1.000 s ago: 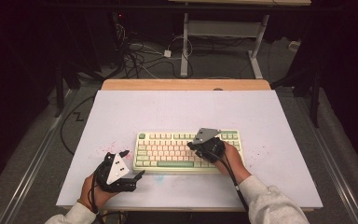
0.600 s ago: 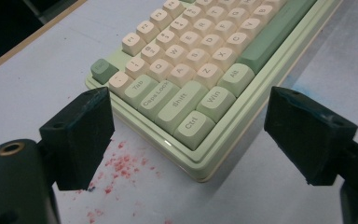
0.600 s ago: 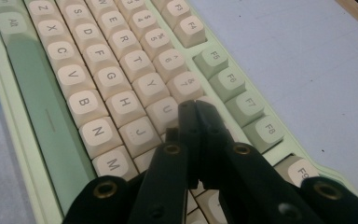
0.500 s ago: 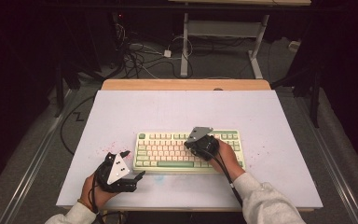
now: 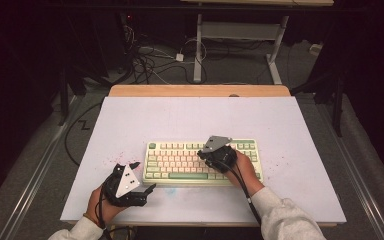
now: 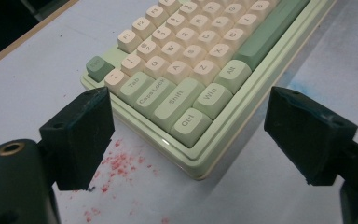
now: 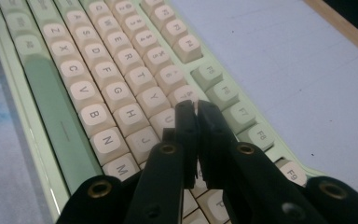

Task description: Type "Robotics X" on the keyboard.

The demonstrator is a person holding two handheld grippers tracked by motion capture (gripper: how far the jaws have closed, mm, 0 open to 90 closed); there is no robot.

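A pale green keyboard [image 5: 200,162] with cream keys lies near the table's front edge. My right gripper [image 5: 209,156] hovers over the middle of its key rows, held by a hand in a grey sleeve. In the right gripper view the keyboard [image 7: 98,84] runs away from me. There the right gripper [image 7: 193,109] is shut above the U and I keys; its jaws have just been opening by a sliver, with nothing between them. My left gripper [image 5: 144,176] rests open on the table by the keyboard's front left corner. That corner of the keyboard [image 6: 182,84] lies ahead of the left gripper [image 6: 193,135].
The white table top [image 5: 200,117] has red specks [image 6: 119,163] left of the keyboard and a faint blue smear in front of it. A wooden strip [image 5: 200,90] borders the far edge. Cables and desk legs [image 5: 198,45] stand on the dark floor beyond.
My right gripper has shifted a little to the left over the keys. The left gripper has stayed where it was.
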